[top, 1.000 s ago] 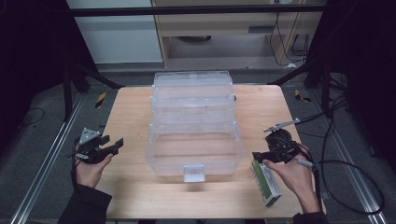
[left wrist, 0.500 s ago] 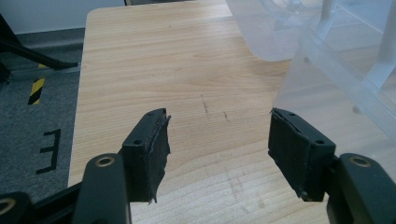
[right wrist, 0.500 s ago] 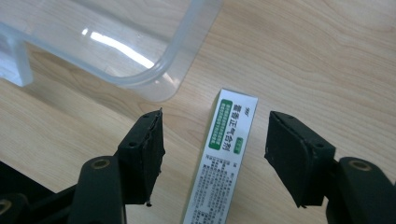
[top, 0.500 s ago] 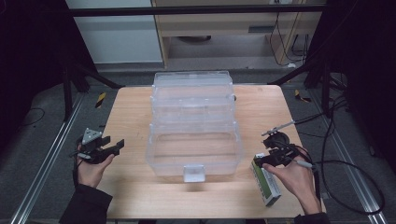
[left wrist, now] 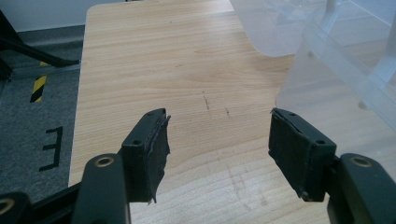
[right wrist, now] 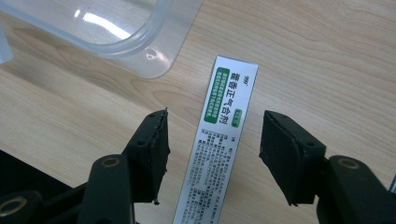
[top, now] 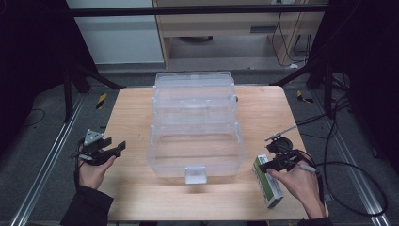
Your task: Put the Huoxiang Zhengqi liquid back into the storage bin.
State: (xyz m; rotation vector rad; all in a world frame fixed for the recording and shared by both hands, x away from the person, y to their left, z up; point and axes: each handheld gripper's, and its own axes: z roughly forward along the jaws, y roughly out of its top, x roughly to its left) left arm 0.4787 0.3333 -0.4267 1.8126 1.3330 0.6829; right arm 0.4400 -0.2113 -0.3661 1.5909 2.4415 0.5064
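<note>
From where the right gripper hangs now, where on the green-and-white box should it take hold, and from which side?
Grip the box across its narrow width, on the two long edges near mid-length, coming straight down from above. It lies flat on the table, long and slim, beside the clear container. The right gripper already straddles it, jaws just closing, pads not yet touching.

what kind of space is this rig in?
Likely a lab or workshop recording bay: a bare wooden table on grey carpet with metal floor rails, loose cables, and hazard-striped tape on the floor.
</note>
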